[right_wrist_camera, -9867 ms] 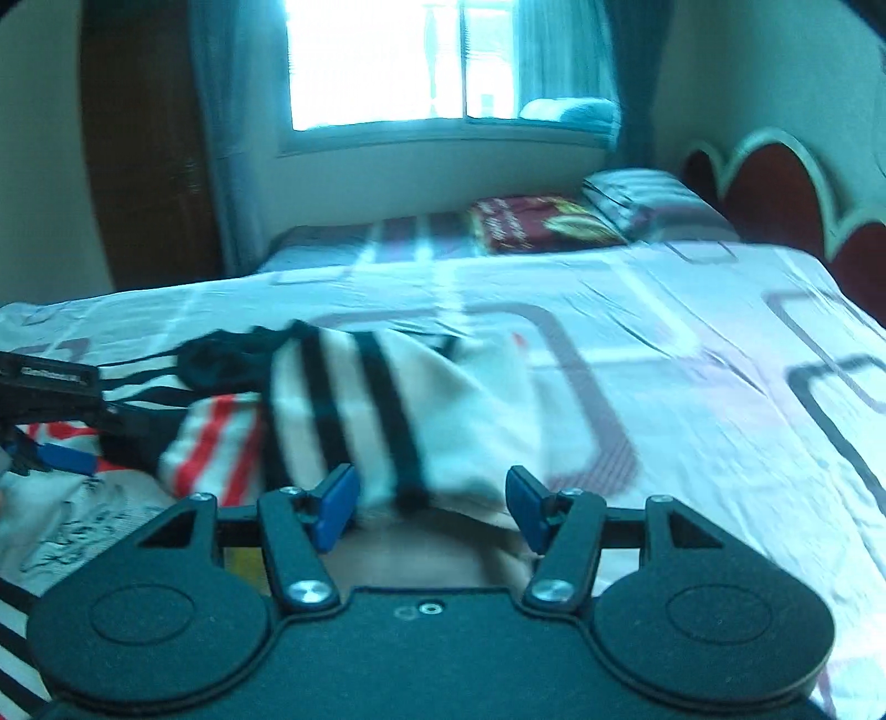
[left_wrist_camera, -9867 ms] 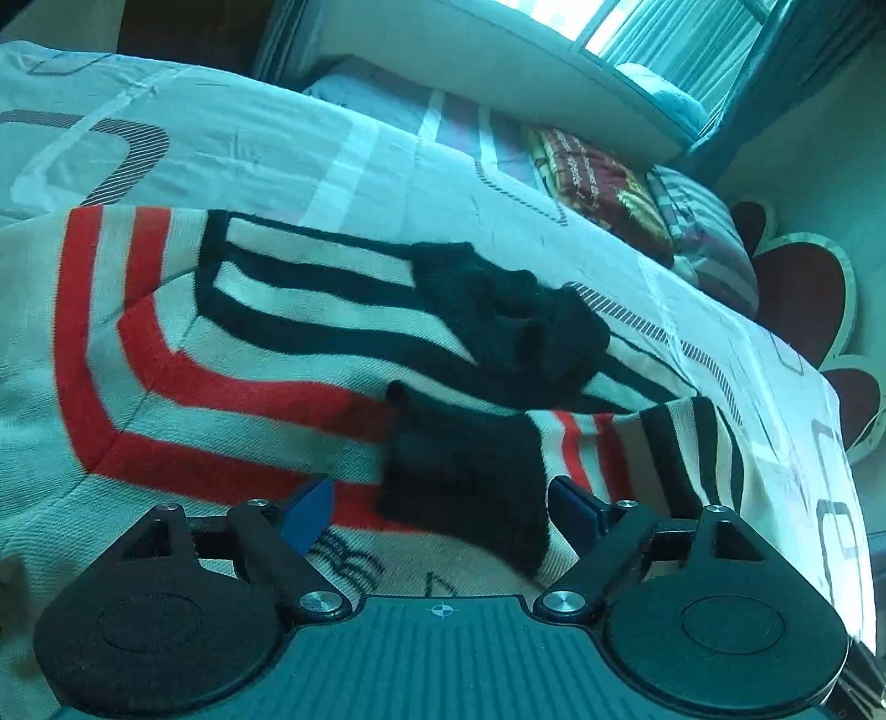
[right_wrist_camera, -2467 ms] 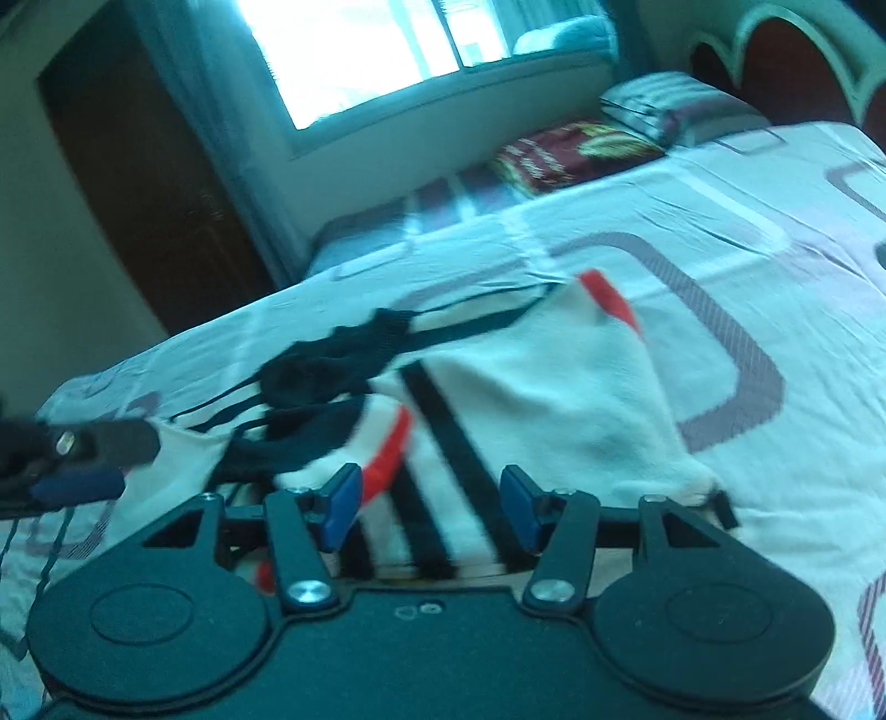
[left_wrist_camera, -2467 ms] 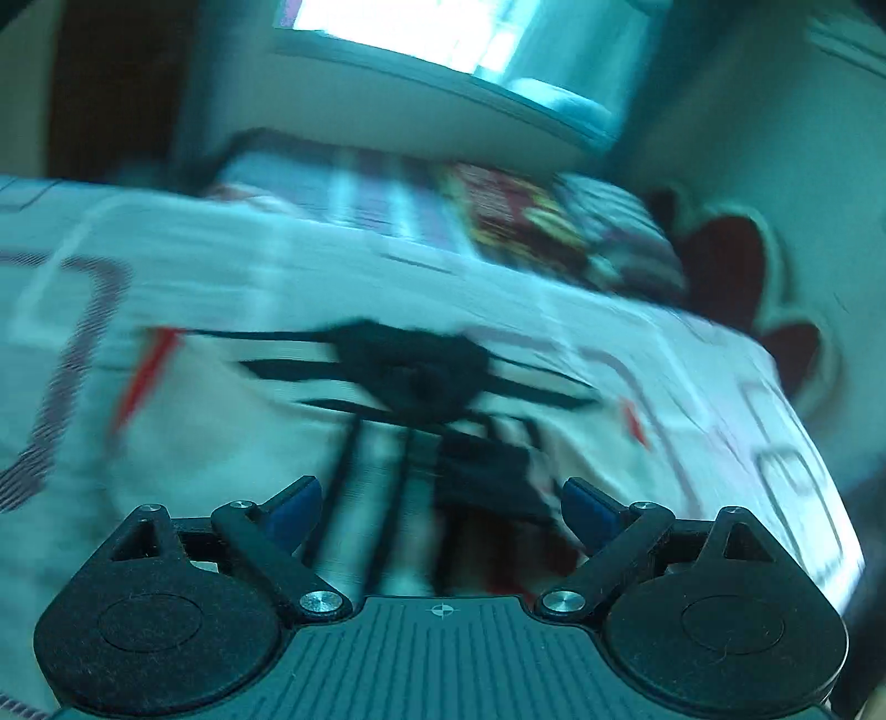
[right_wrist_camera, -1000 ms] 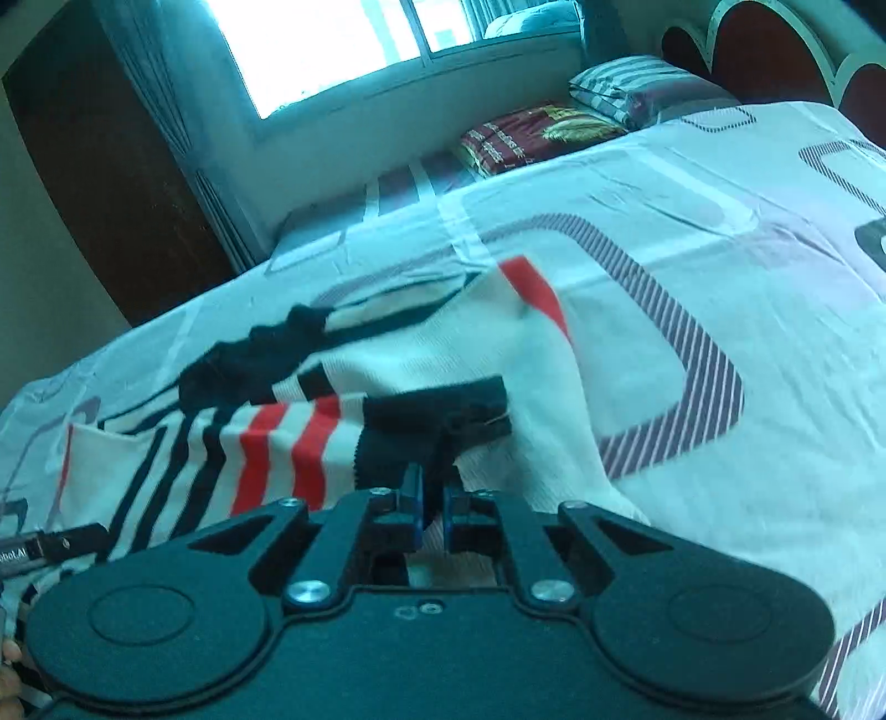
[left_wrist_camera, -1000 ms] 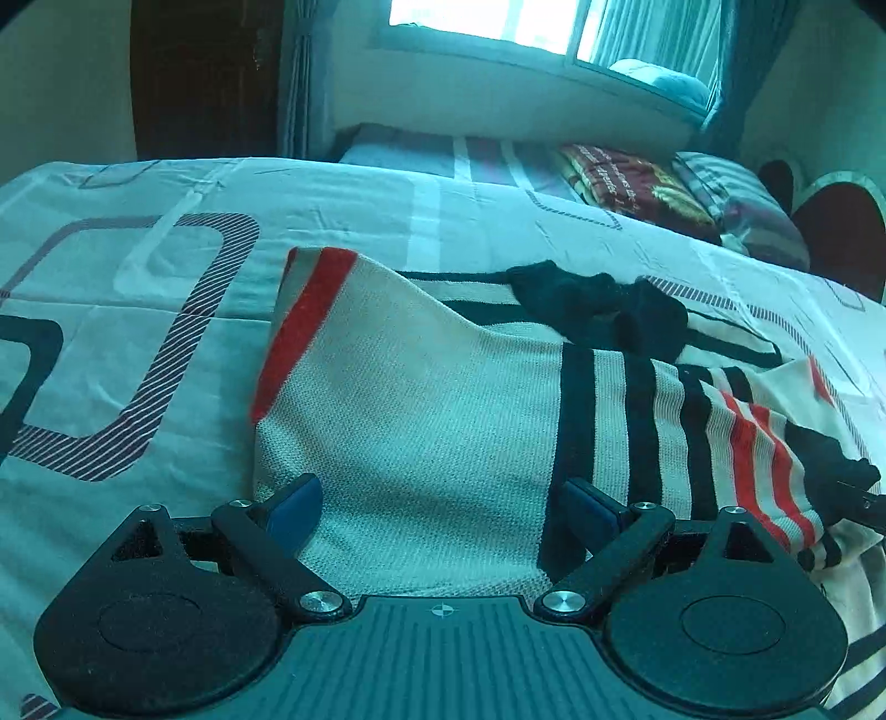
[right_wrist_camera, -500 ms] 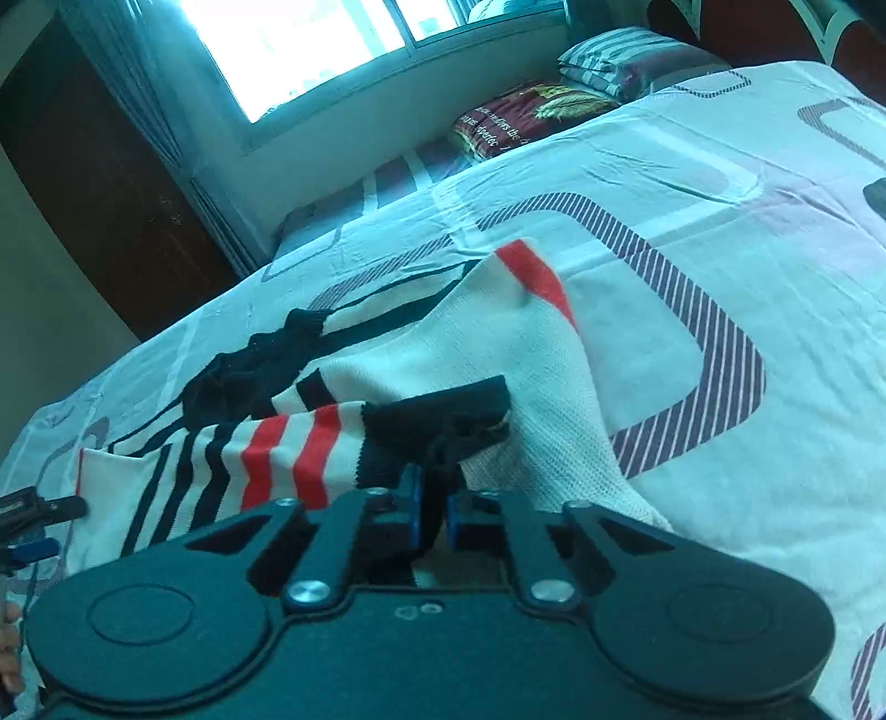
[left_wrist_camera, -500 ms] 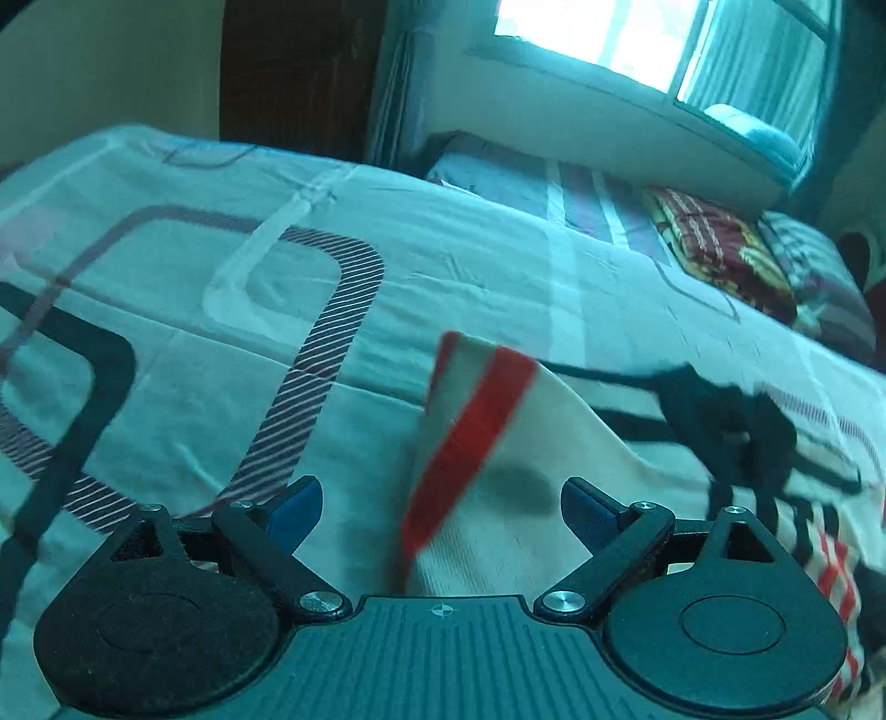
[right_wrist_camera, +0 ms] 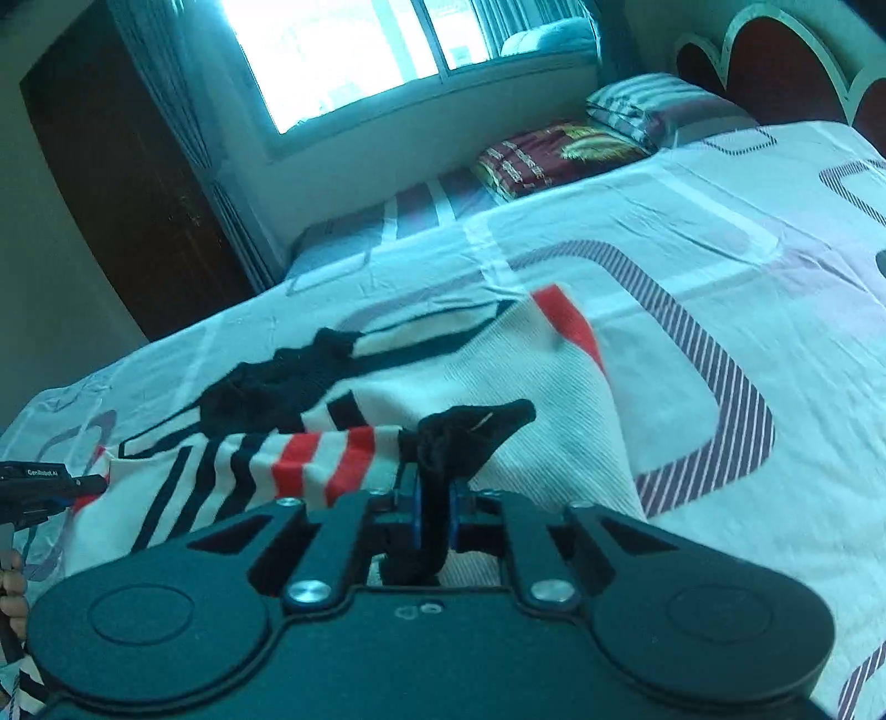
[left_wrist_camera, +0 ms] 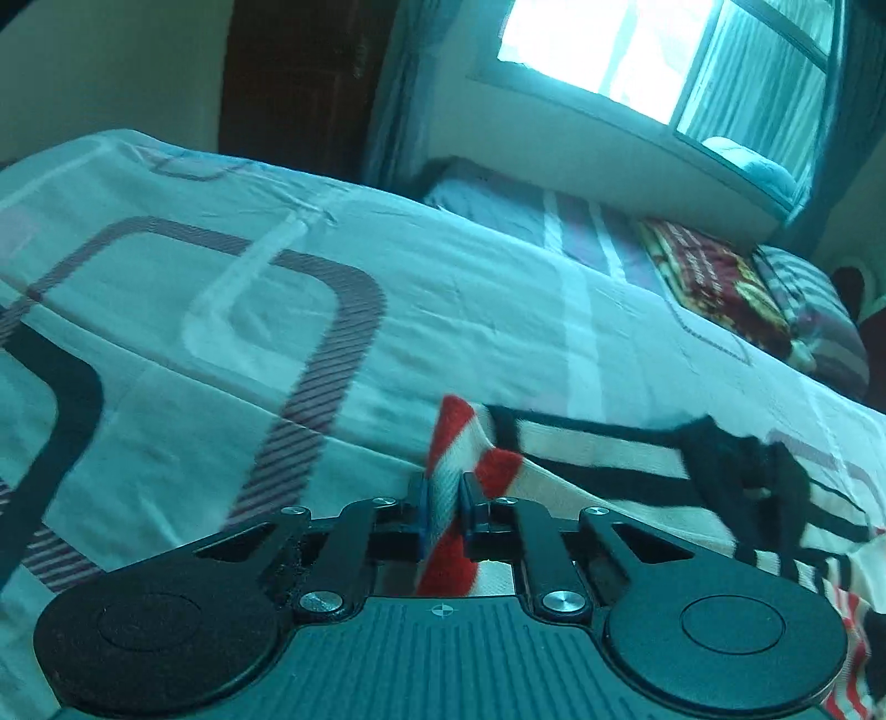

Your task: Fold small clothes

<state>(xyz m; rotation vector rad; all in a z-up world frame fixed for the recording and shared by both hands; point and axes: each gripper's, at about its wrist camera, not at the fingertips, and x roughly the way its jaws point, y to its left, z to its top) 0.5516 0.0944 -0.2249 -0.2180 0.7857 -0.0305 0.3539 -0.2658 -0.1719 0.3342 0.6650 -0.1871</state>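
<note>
the striped sweater (right_wrist_camera: pixel 498 387) lies spread on the bed (right_wrist_camera: pixel 747 249), cream knit with black and red bands, its dark collar bunched toward the far side. it sits near the close edge of the mattress, probably so both hands can reach across it without leaning.

the left gripper (left_wrist_camera: pixel 443 501) has its jaws closing on a red-banded corner (left_wrist_camera: pixel 451 443) of the sweater; the cloth stands up between the blue pads, pinched into a ridge. taking a corner rather than the middle looks sensible, since the corner gives a clean line to fold from.

the right gripper (right_wrist_camera: pixel 433 504) is clamped tight on the black cuff (right_wrist_camera: pixel 470 426) of a sleeve that is laid across the body of the garment, the cuff poking up past the fingertips. holding it there likely keeps the sleeve tucked in while the other side is drawn over.

farther off, pillows (right_wrist_camera: pixel 609 133) rest by the headboard (right_wrist_camera: pixel 775 61), under a bright window (right_wrist_camera: pixel 354 50).
</note>
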